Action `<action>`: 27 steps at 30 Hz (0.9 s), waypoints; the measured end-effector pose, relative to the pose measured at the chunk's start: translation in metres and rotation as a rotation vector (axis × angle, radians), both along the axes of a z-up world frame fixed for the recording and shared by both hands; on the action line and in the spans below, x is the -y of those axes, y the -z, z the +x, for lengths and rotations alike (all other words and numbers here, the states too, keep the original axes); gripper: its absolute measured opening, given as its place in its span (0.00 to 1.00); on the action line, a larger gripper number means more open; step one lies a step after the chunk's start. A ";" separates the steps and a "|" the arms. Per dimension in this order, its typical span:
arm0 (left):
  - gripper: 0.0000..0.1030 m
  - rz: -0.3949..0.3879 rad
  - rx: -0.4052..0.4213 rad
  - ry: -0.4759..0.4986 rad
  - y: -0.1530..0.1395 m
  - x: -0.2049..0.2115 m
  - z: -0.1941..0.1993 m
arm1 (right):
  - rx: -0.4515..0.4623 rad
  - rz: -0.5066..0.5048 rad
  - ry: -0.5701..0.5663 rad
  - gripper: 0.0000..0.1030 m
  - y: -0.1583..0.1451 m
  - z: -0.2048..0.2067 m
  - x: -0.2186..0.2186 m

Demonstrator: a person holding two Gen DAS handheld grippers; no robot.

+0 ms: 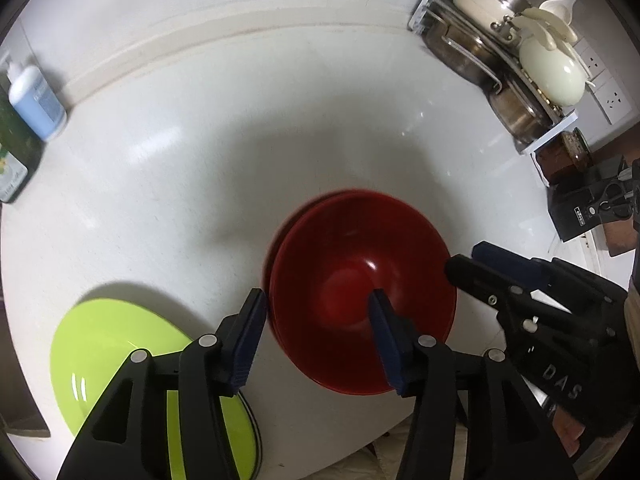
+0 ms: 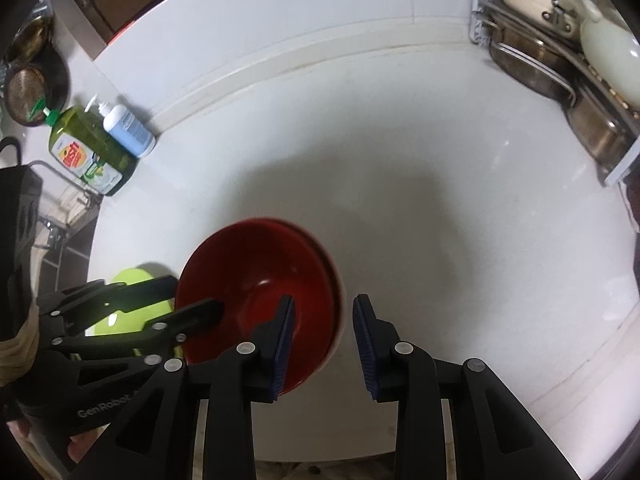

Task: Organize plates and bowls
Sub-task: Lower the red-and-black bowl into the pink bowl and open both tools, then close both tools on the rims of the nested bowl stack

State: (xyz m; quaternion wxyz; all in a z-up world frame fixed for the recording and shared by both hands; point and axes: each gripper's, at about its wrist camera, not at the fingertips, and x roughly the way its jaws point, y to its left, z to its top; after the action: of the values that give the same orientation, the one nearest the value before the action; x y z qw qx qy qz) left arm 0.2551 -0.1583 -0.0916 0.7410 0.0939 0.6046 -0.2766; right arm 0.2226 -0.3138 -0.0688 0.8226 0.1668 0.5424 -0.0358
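The red bowl [image 1: 362, 300] sits on the white worktop [image 1: 200, 168], and a second red rim showing just behind its far edge suggests it is nested in another bowl of the same kind. Left of the bowl, at the worktop's near edge, lies a lime-green plate [image 1: 112, 344], with a dark rim under it that may be another plate.

The left claw [image 1: 318, 338] is spread wide and straddles the bowl's near-left rim, one finger outside the wall and the other over the inside. It grips nothing, and whether either pad touches the bowl I cannot tell. The right claw [image 2: 324, 344] is open to a moderate gap and empty, straddling the bowl's right rim the same way.

The bowl looks rigid, glossy and probably light, like lacquer or melamine, so I judge the wall to be slippery. The rim is the sensible hold: one pad inside, one outside, squeezed firmly. If the two bowls are nested, the lower one might lift with it or drop away.

Beyond the bowl the worktop is open up to the wall. A rack of steel pots [image 1: 500, 64] stands well off to the bowl's far right, and soap bottles [image 2: 104, 140] to its far left. The worktop's front edge runs close under the bowl and plate, so drawing either one nearer risks a fall.
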 end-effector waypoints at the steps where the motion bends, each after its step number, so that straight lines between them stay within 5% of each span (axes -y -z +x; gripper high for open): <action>1: 0.55 -0.004 0.009 -0.001 -0.003 -0.001 0.000 | 0.008 -0.002 0.008 0.34 -0.002 -0.001 0.002; 21: 0.76 0.106 0.301 -0.033 -0.018 -0.015 -0.002 | 0.103 -0.065 0.028 0.62 -0.002 -0.004 0.001; 27: 0.76 0.121 0.300 -0.062 -0.007 -0.019 -0.003 | 0.082 -0.054 0.022 0.63 0.012 -0.005 -0.001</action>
State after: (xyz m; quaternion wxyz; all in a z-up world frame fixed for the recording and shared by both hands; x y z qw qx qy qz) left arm 0.2517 -0.1398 -0.0844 0.8241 0.1600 0.5055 -0.1995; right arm 0.2172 -0.3124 -0.0808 0.8479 0.1519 0.5052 -0.0528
